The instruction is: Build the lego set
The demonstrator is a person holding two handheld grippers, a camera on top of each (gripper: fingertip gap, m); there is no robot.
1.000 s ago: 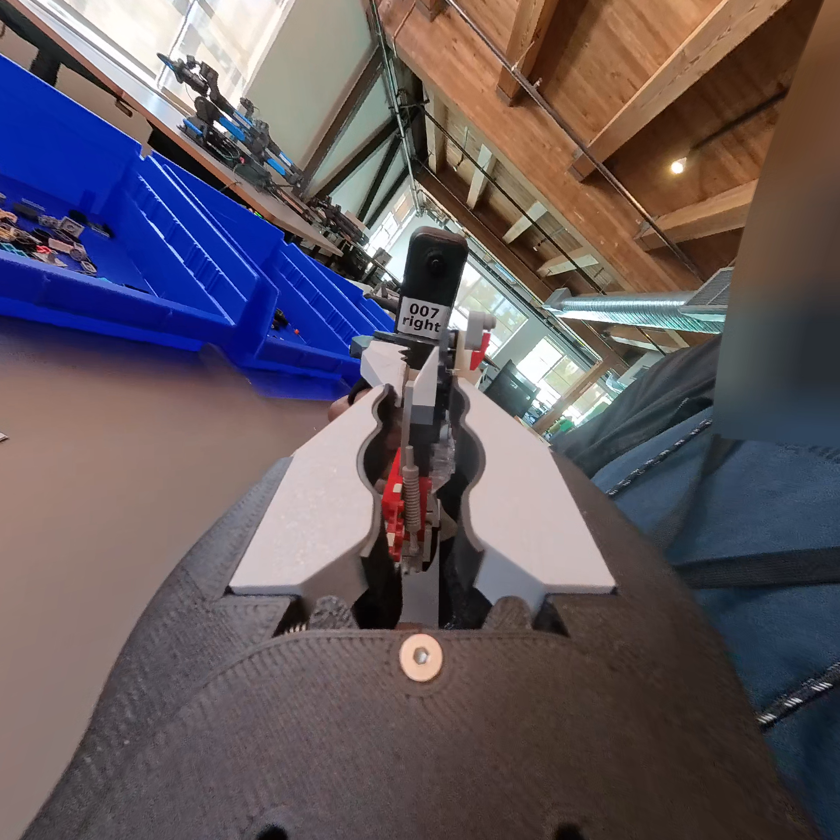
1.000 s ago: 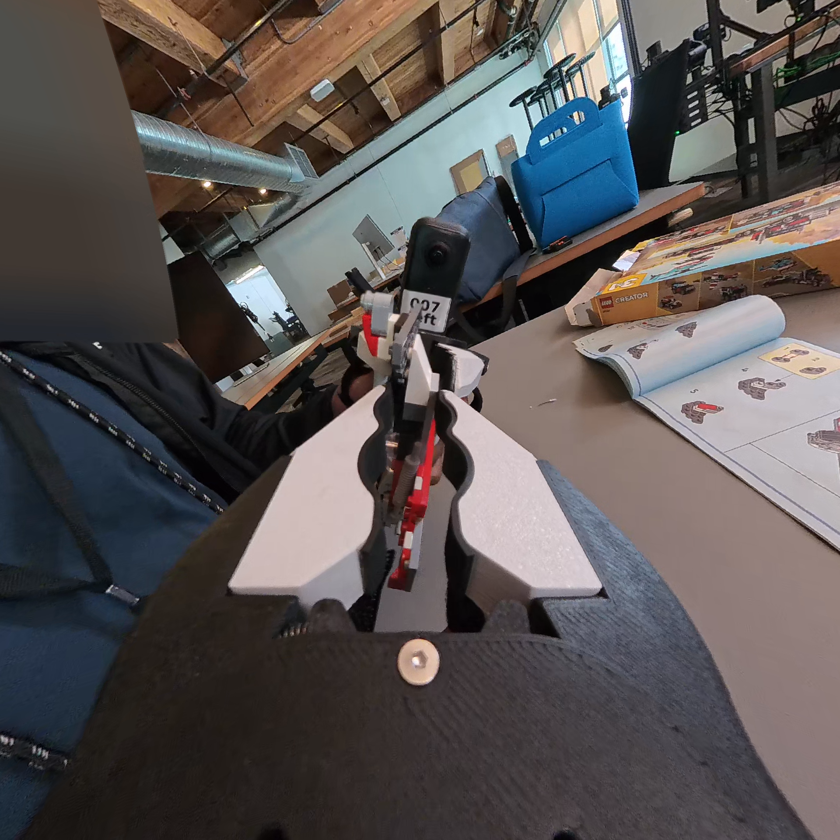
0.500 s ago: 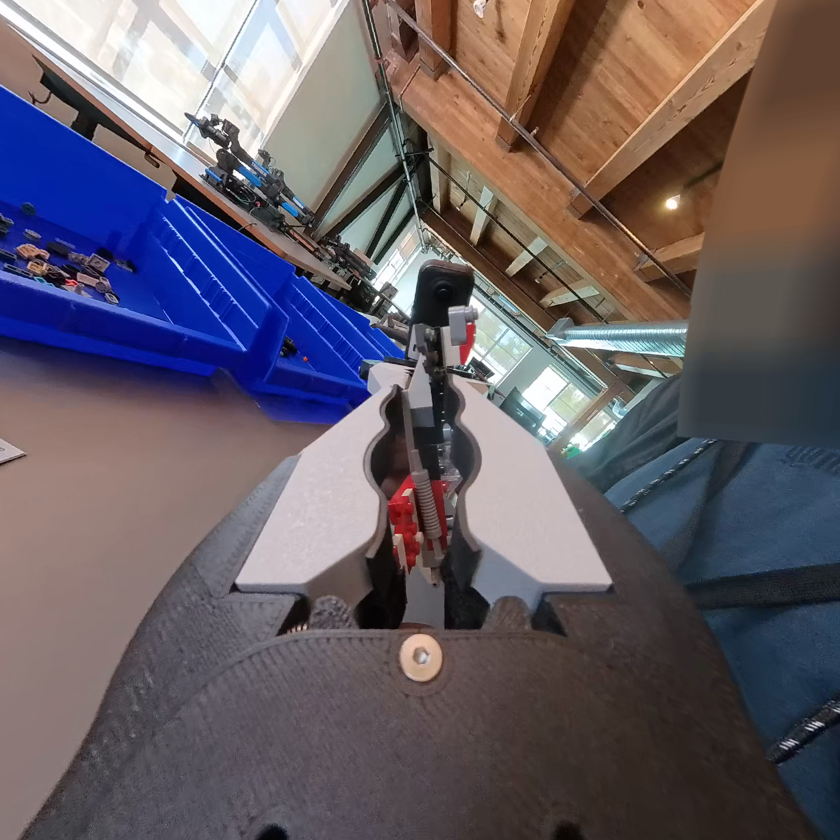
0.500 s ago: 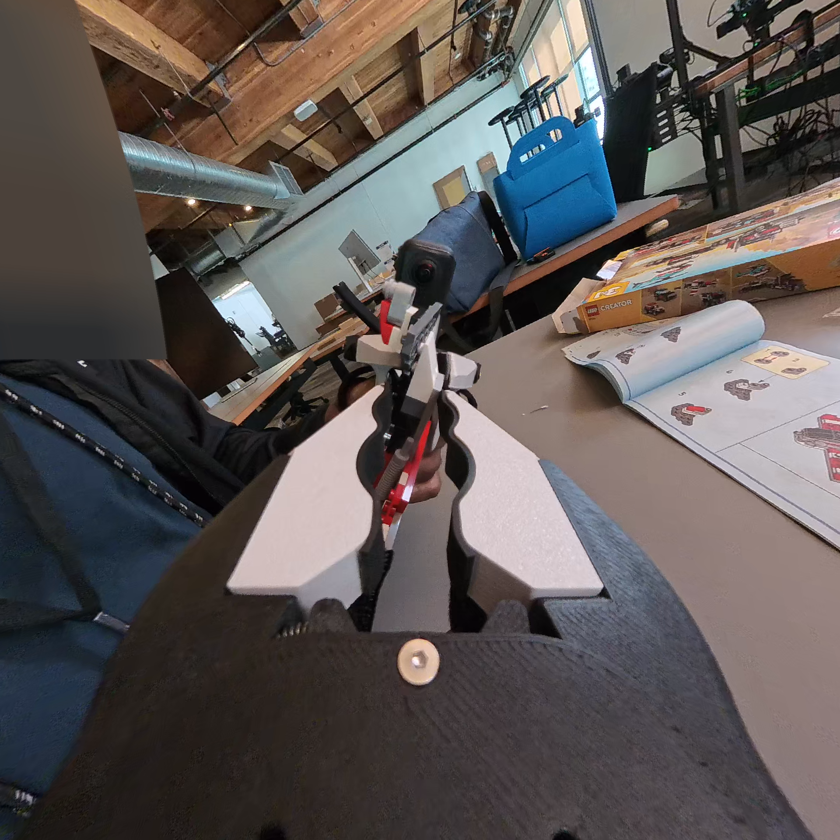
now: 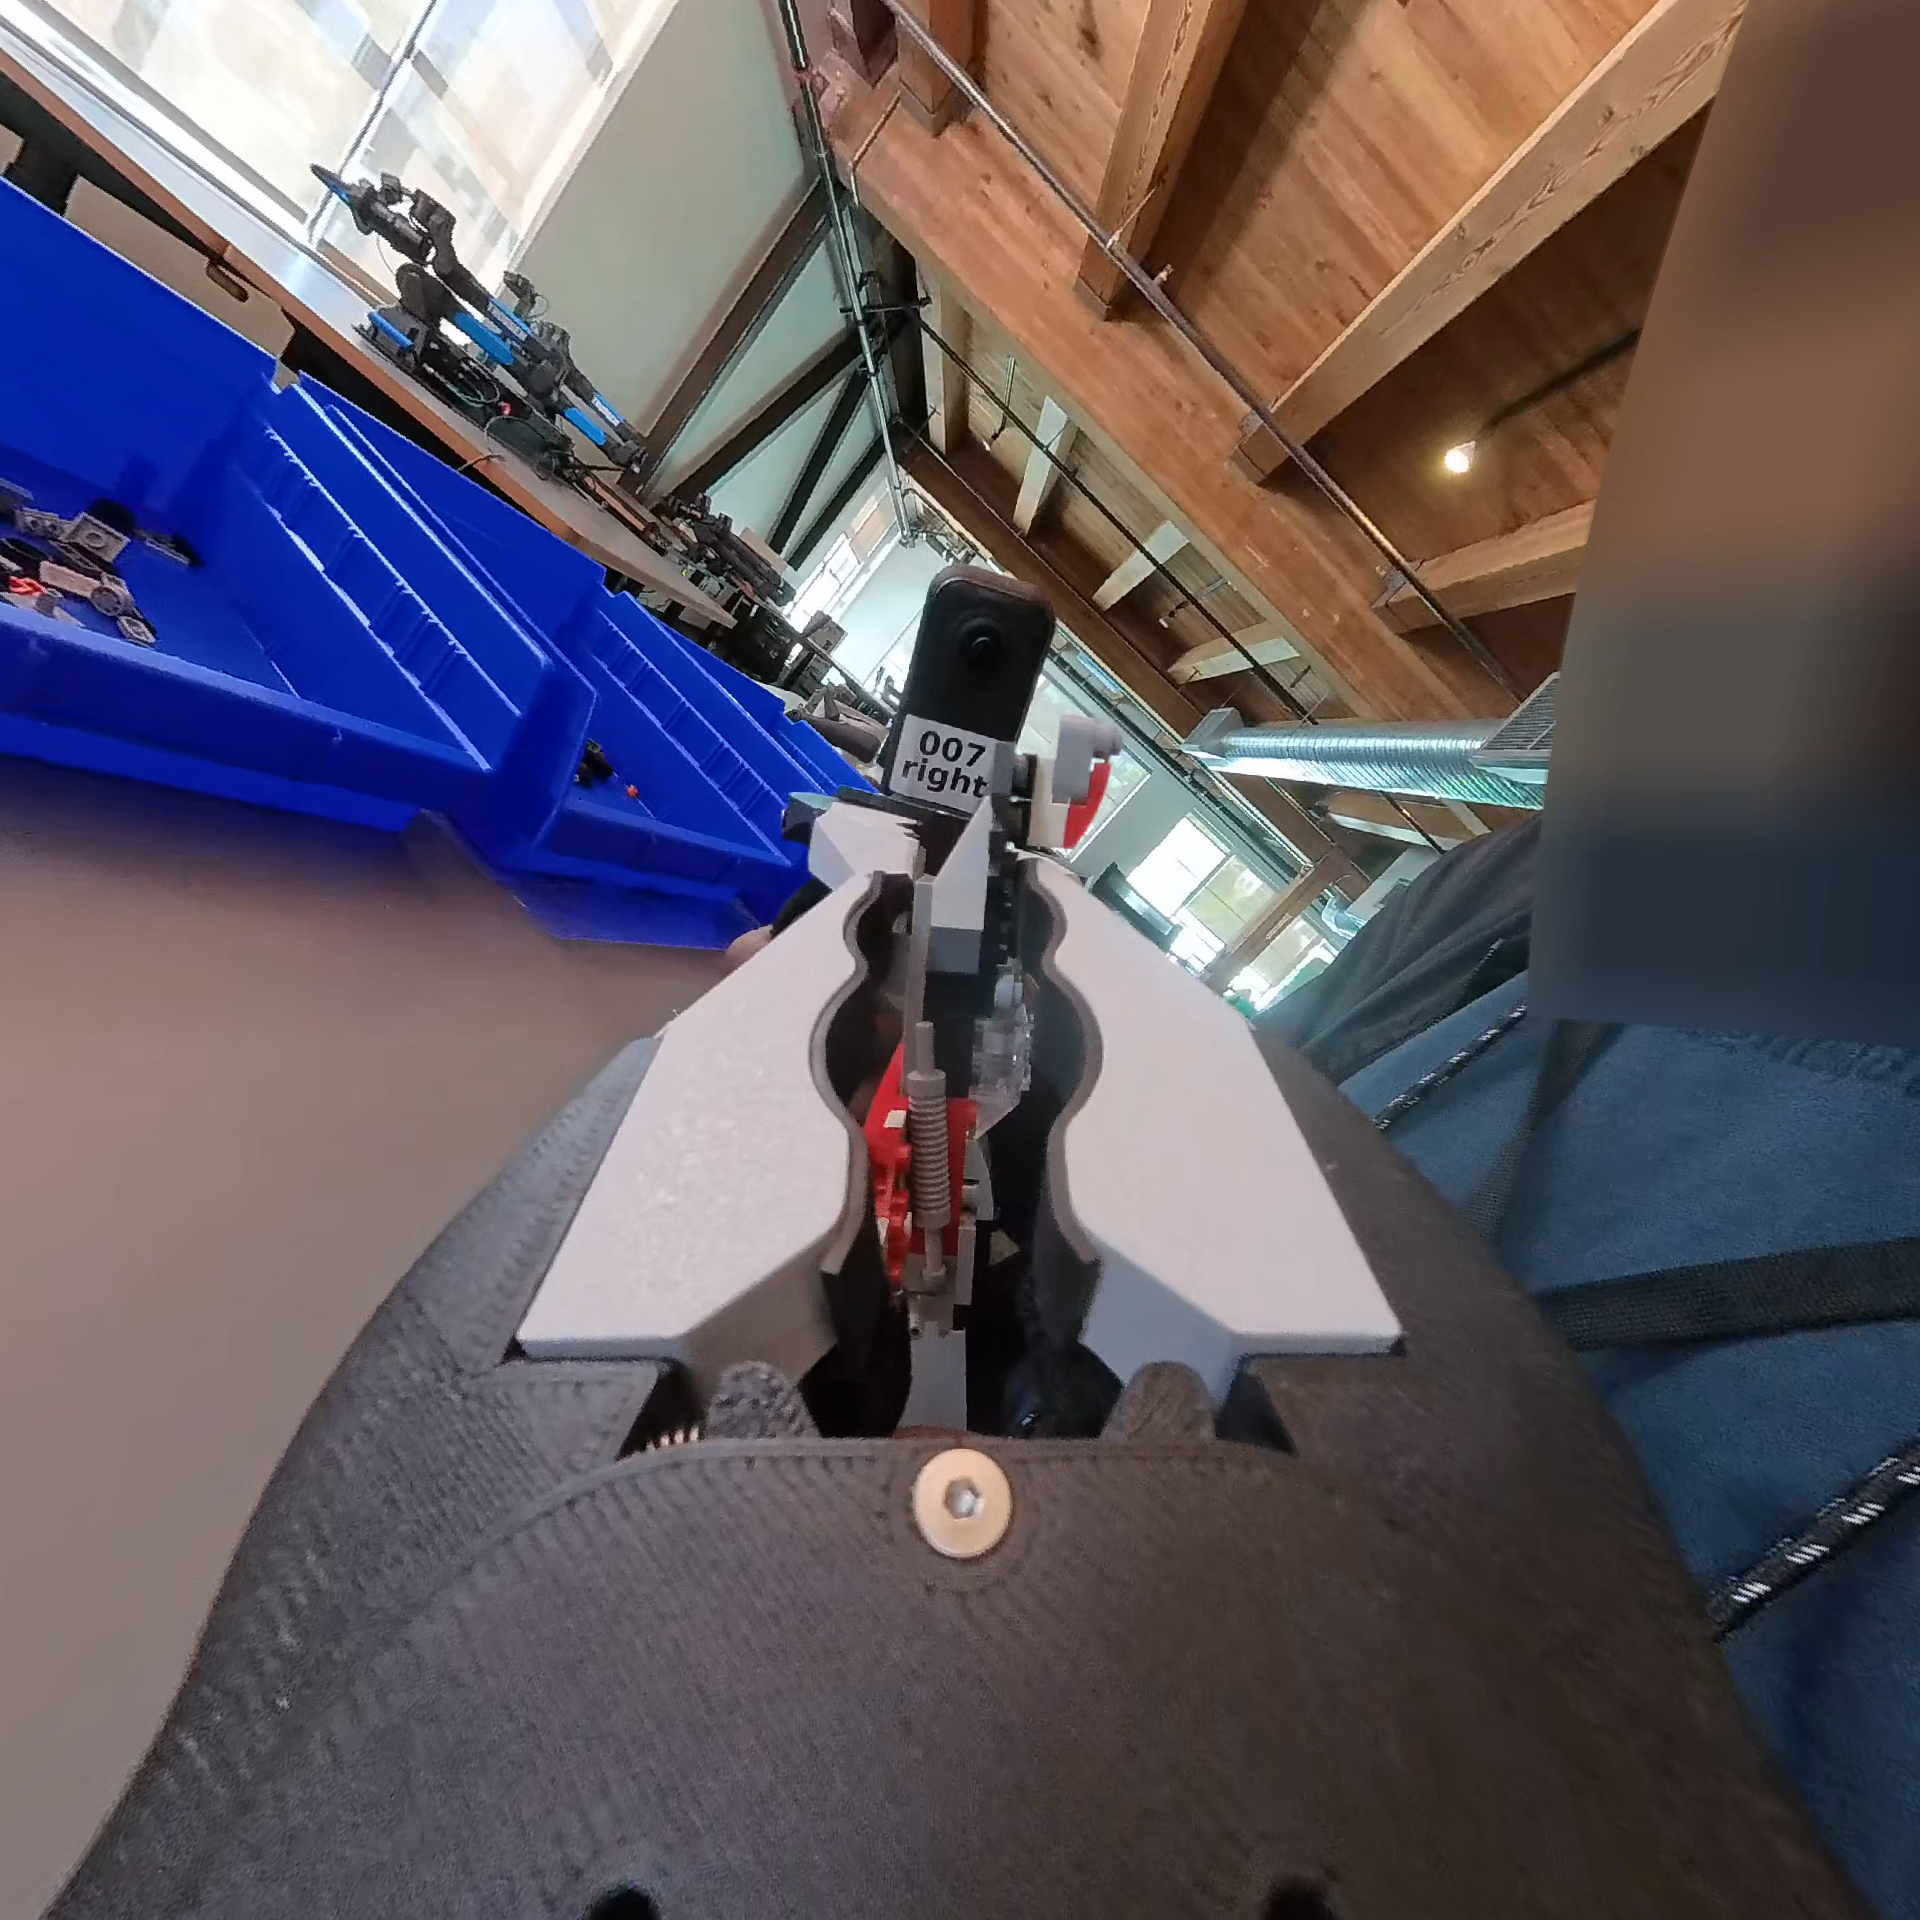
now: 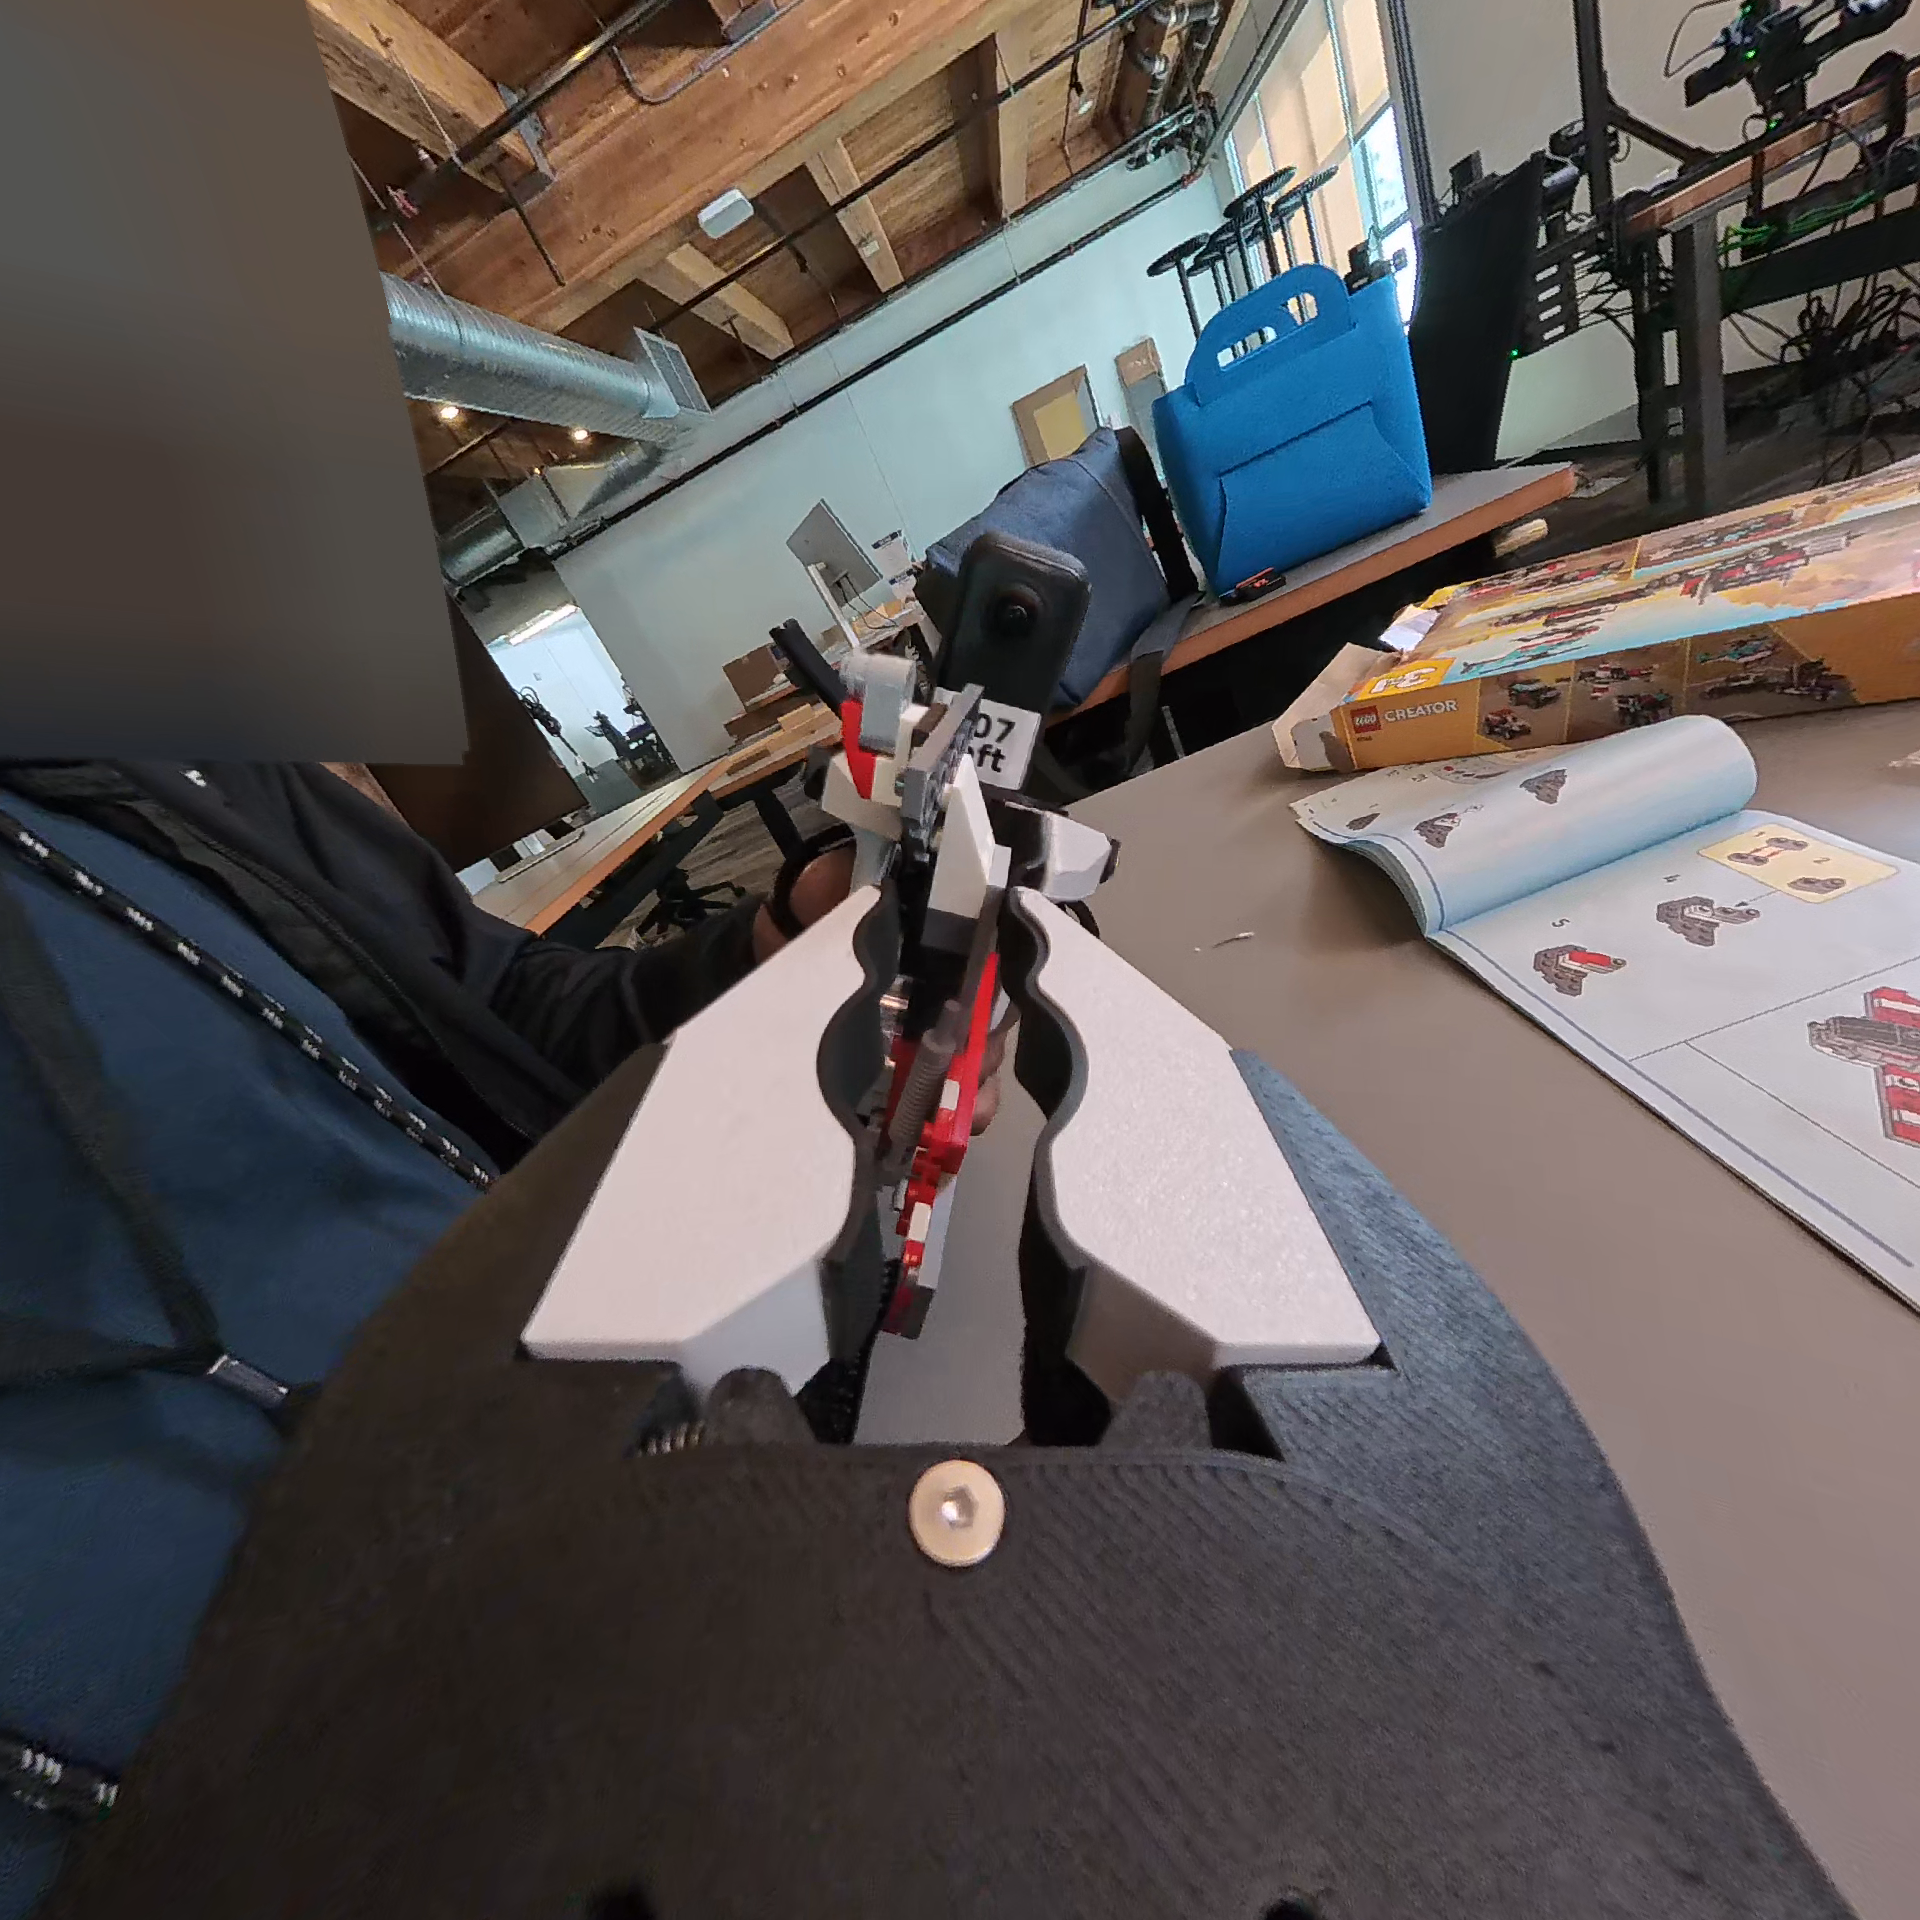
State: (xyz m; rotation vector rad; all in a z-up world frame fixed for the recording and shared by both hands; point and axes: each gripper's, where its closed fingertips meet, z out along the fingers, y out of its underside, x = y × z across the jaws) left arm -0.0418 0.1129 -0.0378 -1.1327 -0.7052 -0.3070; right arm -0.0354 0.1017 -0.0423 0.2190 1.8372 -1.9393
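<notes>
Daylight pours through the windows (image 5: 312,135), bright and a bit blown out. A ceiling lamp (image 5: 1460,455) glows among dim beams. Wide-angle bending curves the edges. The table (image 5: 260,1091) up close is soft, smeared; the booklet (image 6: 1662,935) stays sharp.

Robotics lab/office: robot arms (image 5: 457,281) on benches, exposed timber ceiling (image 5: 1299,208).

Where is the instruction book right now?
The open instruction booklet lies on the grey table, on the right side of the right wrist view, just in front of the yellow lego box. The left wrist view does not show it.
</notes>
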